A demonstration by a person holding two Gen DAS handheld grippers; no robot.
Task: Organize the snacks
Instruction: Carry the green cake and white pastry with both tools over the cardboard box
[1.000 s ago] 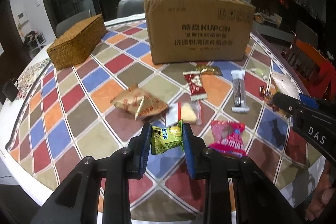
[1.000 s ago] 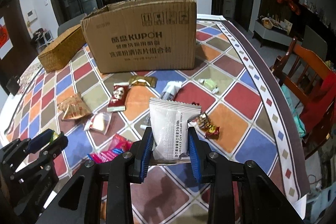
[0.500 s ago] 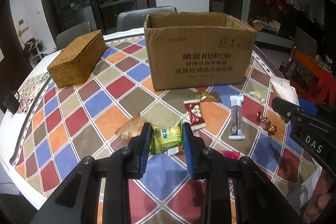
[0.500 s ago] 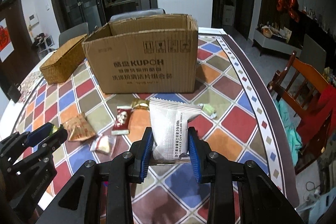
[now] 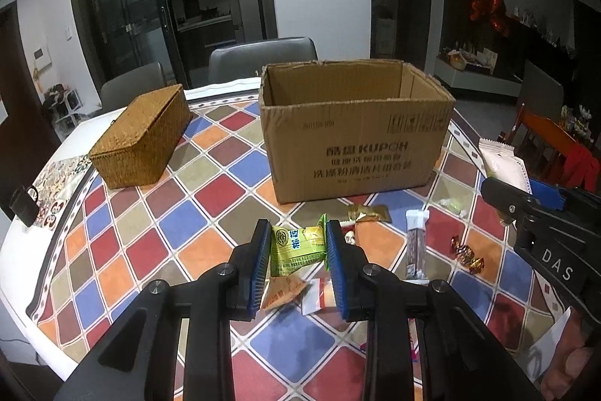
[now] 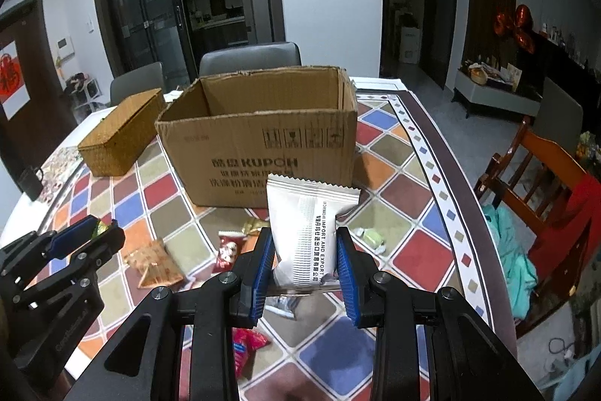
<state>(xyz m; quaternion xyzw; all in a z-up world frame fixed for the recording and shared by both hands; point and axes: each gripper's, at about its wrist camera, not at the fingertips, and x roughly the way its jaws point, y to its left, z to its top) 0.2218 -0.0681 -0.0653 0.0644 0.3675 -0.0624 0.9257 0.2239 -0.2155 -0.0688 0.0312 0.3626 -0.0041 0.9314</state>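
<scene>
My left gripper [image 5: 298, 235] is shut on a green snack packet [image 5: 296, 250], held above the table in front of the open cardboard box [image 5: 357, 145]. In the right wrist view, my right gripper [image 6: 305, 243] is shut on a tall white snack pouch [image 6: 306, 228], also raised before the cardboard box [image 6: 263, 153]. The left gripper [image 6: 88, 232] shows at the left edge of that view, and the right gripper's black body with the white pouch [image 5: 503, 164] shows at the right of the left wrist view. Several loose snacks lie on the checkered tablecloth [image 5: 210, 198] below both grippers.
A woven wicker box [image 5: 141, 138] sits left of the cardboard box. Loose on the table lie a brown bar [image 5: 416, 243], a gold packet [image 5: 370, 213], foil candies [image 5: 467, 252], a red packet [image 6: 227, 250] and a tan pouch [image 6: 156, 264]. Chairs stand behind the table, and a wooden chair [image 6: 533, 175] at right.
Both grippers have risen with their snacks still held. The cardboard box's open top has come into view and the loose snacks have dropped lower in both views.
</scene>
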